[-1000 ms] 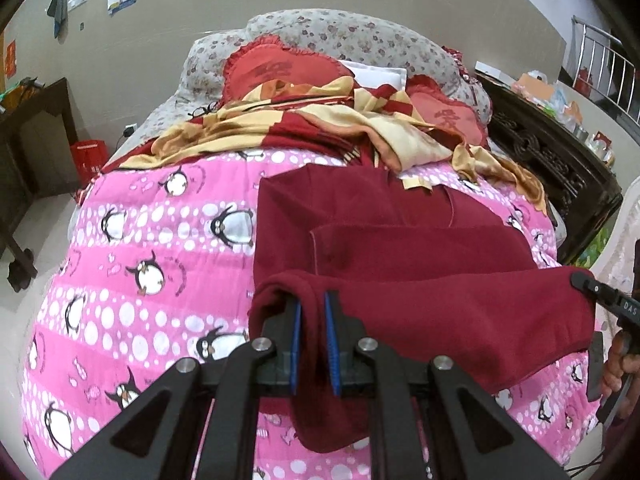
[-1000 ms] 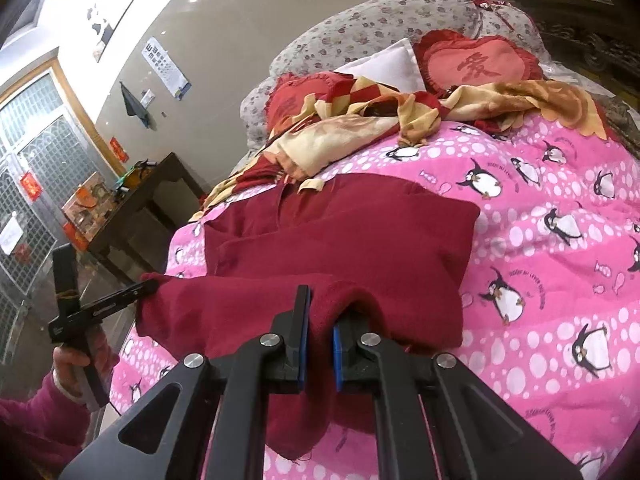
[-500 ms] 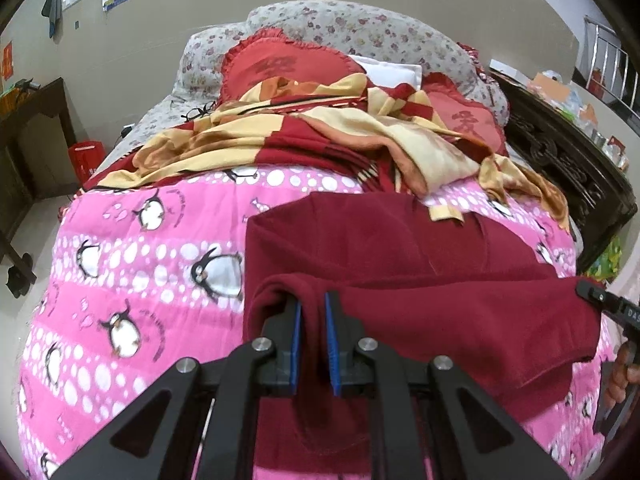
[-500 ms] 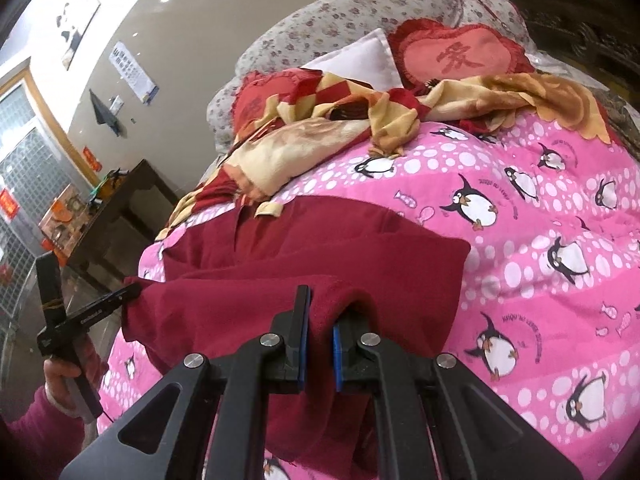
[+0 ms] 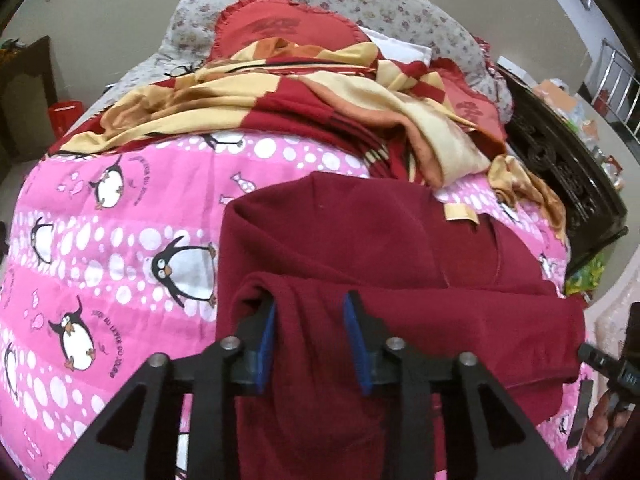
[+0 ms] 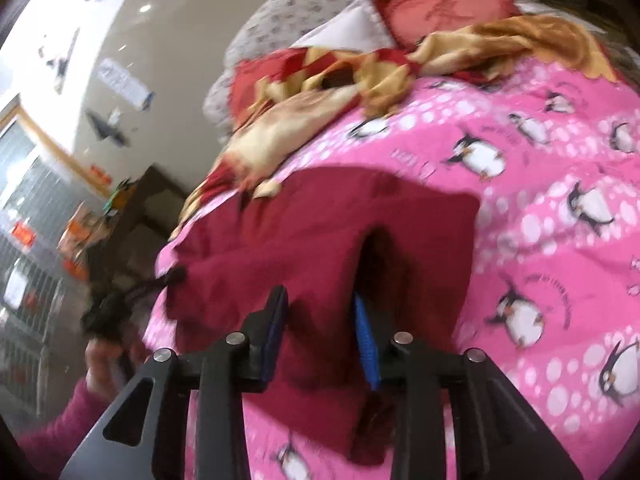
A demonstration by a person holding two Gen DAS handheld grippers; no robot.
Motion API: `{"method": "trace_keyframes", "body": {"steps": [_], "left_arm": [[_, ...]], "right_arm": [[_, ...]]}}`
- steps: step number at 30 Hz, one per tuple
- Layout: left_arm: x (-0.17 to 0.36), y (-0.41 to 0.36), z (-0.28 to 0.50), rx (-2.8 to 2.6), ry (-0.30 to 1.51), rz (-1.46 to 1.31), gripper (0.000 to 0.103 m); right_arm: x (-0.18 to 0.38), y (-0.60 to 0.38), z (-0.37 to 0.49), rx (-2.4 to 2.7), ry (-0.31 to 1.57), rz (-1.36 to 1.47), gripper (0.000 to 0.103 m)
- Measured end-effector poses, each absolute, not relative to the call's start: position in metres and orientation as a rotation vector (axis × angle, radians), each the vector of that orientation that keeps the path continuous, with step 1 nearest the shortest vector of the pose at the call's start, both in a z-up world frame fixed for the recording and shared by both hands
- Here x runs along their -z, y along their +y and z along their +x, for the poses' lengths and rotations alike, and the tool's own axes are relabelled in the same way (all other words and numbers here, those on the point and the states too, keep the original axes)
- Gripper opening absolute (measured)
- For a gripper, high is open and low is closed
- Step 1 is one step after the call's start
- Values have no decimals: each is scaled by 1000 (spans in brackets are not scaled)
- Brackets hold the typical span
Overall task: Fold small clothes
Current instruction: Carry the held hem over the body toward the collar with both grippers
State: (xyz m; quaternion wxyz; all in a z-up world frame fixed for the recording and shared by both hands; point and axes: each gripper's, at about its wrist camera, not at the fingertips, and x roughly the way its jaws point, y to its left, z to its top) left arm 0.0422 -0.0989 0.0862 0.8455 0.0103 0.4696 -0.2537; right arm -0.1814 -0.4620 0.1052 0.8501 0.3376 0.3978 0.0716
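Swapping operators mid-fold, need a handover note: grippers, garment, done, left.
Left gripper: open, jaws apart with the folded edge of the dark red garment draped between them, not clamped.
Right gripper: open too, cloth between the jaws; this view is motion-blurred.
Garment lies on the pink penguin quilt, near hem carried over its upper part.
Done: one bottom-up fold laid down.
Left: back both grippers out, smooth it, probably fold once more.
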Motion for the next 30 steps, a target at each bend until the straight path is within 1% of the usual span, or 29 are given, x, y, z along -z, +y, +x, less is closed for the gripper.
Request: {"method": "trace_keyframes", "body": {"steps": [3,4,5,6,8,9,11,12,13,14,15,17,19,21,25,28,30], "left_arm": [[-84,-101,48,529,1017,1,38],[-85,-99,52,531,1030,-30,38],[-87,-97,55,536,1043,-69,38],[-89,-93,60,542,1059,-113,38],[-93,-85,69,554,1080,-178,40],[-96,-82,73,559,1078,-196,46],[-105,-76,78,548,1039,-208,64],[-109,-73,79,532,1014,-209,79],[-113,-68,80,516,988,-217,84],[-117,-63,81,515,976,-230,84],[-119,-61,81,525,979,-233,84],[-124,-59,75,543,971,-202,84],[-127,-59,69,531,940,-160,84],[-125,-64,63,530,925,-125,84],[-117,-77,62,519,918,-108,84],[-106,-89,73,486,944,-114,84],[-96,-95,86,431,969,-133,84]], "right_arm": [[-103,-449,-162,-210,888,653,35],[-103,-448,-155,-219,894,639,32],[-106,-448,-150,-226,883,635,21],[-110,-451,-145,-226,848,650,15],[-117,-474,-134,-196,747,781,15],[-117,-483,-131,-180,718,831,15],[-112,-510,-121,-89,644,970,15],[-107,-520,-114,-41,637,1018,15],[-101,-525,-109,-8,652,1051,16],[-93,-529,-101,18,699,1077,23],[-88,-529,-96,37,742,1075,27],[-94,-523,-97,46,752,1015,27],[-110,-513,-111,49,709,907,29],[-123,-513,-130,111,657,839,34],[-136,-518,-146,126,616,807,35],[-142,-497,-126,78,684,648,33],[-136,-488,-112,74,699,606,29]]}}
